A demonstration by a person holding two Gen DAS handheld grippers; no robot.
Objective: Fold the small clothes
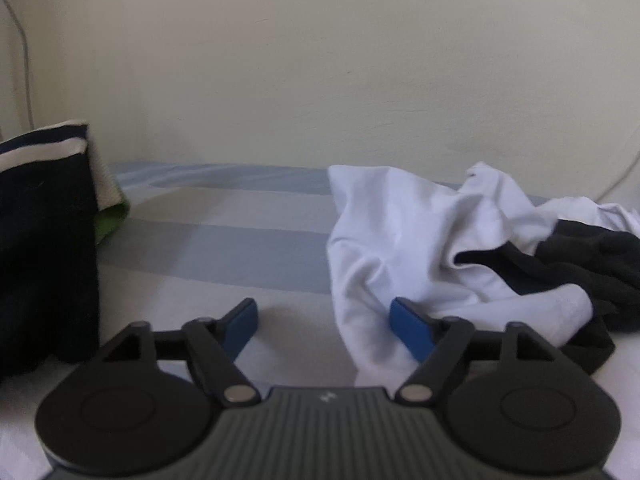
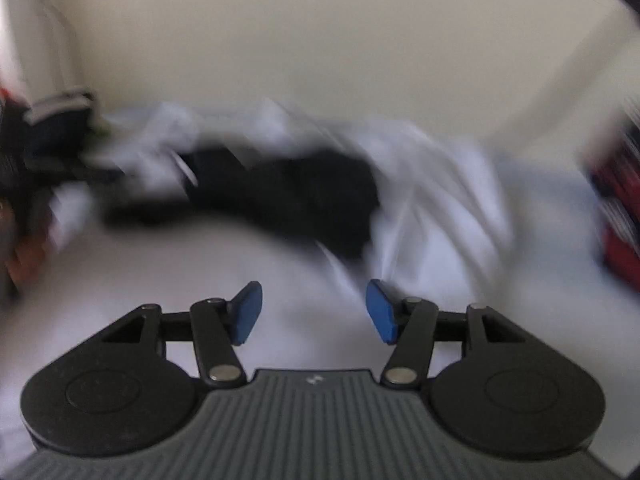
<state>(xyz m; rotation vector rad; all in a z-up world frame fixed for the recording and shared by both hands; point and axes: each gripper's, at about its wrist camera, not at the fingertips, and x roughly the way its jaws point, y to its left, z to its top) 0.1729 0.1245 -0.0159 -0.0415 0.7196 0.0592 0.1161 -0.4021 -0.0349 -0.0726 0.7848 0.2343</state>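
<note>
Both our claws, left claw (image 1: 324,326) and right claw (image 2: 314,312), gape empty above the bed (image 1: 240,248). We judge we're at pickup. Next: pinch the white garment (image 1: 400,232) edge, clear of the black garment (image 1: 580,264).

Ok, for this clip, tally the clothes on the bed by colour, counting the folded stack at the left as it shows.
White: 1, the crumpled white garment.
Black: 1, the black garment tangled with it.
Navy with white stripes: 1, the folded striped piece at the left.
Green: 1, a green edge showing under that stack.
Total: 4 visible; the right wrist view is too blurred to add more.
</note>
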